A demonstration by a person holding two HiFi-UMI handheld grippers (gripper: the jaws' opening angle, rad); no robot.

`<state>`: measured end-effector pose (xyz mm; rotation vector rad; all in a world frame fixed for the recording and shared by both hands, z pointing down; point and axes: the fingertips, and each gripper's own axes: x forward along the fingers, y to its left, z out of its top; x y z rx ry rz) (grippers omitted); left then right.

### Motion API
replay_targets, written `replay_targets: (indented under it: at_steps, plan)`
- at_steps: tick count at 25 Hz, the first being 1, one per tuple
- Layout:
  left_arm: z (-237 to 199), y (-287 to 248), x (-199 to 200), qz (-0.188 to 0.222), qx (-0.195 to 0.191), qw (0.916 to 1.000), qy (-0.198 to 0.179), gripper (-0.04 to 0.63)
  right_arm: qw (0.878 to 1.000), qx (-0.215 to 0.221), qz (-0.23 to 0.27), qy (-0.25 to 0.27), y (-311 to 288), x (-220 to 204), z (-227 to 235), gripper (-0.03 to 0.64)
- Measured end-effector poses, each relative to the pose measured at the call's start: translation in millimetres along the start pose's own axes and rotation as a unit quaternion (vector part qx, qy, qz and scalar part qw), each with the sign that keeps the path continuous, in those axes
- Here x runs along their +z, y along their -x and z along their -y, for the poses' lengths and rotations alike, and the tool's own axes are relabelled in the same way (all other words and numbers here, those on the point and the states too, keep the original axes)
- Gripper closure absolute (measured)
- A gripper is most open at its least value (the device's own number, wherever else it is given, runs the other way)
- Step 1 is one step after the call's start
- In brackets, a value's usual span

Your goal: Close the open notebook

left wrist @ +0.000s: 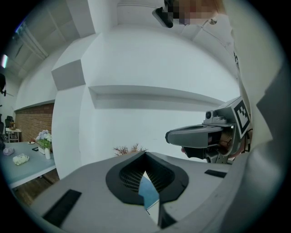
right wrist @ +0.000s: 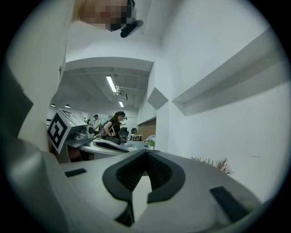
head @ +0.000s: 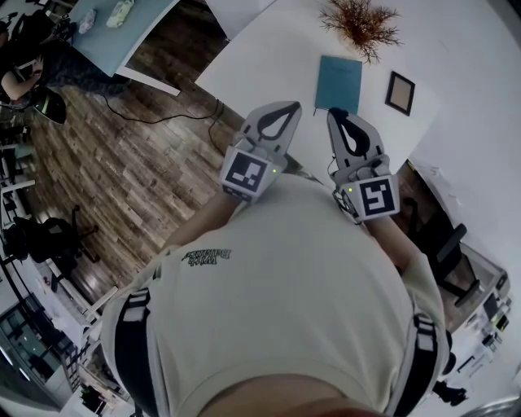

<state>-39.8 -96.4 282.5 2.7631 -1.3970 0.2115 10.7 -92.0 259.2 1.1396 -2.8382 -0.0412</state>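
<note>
— Which way is the notebook lying from the tongs?

— The notebook (head: 338, 84) is lying flat on the white tabletop (head: 269, 57), straight ahead of both pairs, with its teal cover facing up. To me it is already looking closed. Its long axis is running away from the person, and its near short edge is pointing at the right tongs (head: 336, 112).

— So the right hand is sitting nearer?

— Yes, the right tongs are hovering at that near edge, though I cannot tell whether they are touching it. The left tongs (head: 291, 105) are waiting just beside, off the notebook's left side. Both pairs are pressing together at the tips and pinching nothing.

— And what is lying around it?

— A small dark picture frame (head: 400, 92) is lying just right of the notebook, and a dried plant (head: 361, 23) is standing beyond it. The tabletop is ending over wooden floor (head: 122, 155), and a pale blue table (head: 122, 32) is standing well apart.
</note>
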Motion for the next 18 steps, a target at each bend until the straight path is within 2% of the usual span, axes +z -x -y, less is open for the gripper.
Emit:
replay_targets:
  at_steps: [12,18]
  plan:
    - [-17.4,-9.5,-2.0,-0.003,0.003,1.0,0.002,0.582,1.0,0.001,-0.025,-0.019,-19.5,-12.8,10.1,0.615]
    - [-23.7,-14.7,-3.9,-0.001,0.004,1.0,0.002,0.582,1.0,0.007,-0.021,-0.019,-28.4,-14.5,12.3,0.617]
